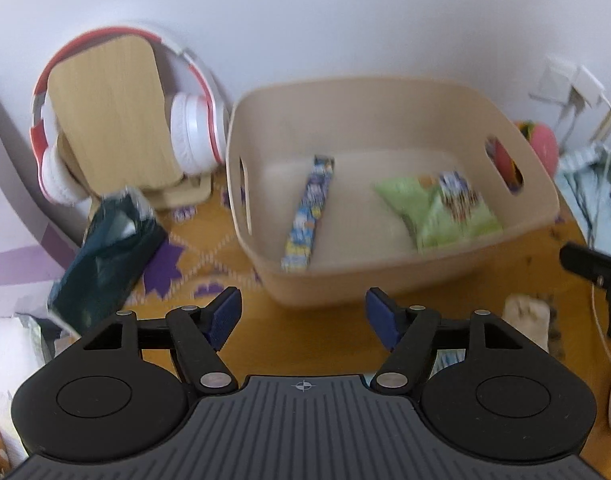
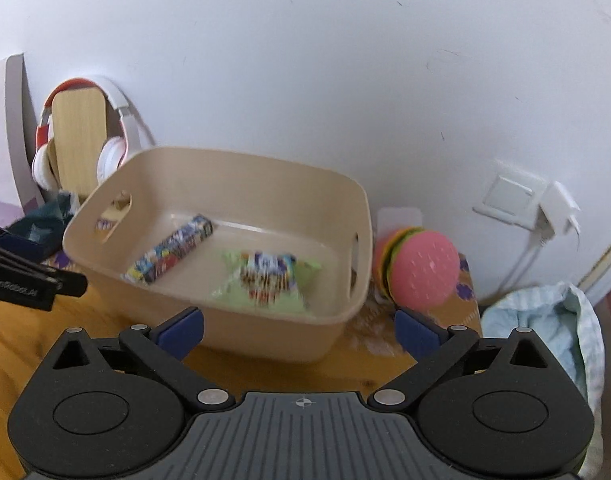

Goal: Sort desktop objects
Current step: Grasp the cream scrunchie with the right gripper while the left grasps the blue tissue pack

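Both grippers hang empty with jaws spread wide — left gripper [image 1: 301, 316] and right gripper [image 2: 299, 330] just short of the beige plastic bin with cut-out handles [image 1: 537, 184]. Inside it lie a long printed candy box [image 1: 309, 216] and a green crinkly snack bag [image 1: 445, 210]. The dark green foil packet [image 1: 105, 256], left of the left fingers, looks light, soft and slippery — I'd pinch its middle. The pink squishy burger toy [image 2: 421, 268] sits beyond the right fingers, tight between bin and wall; the wooden desk [image 2: 9, 344] near the fingers has room.
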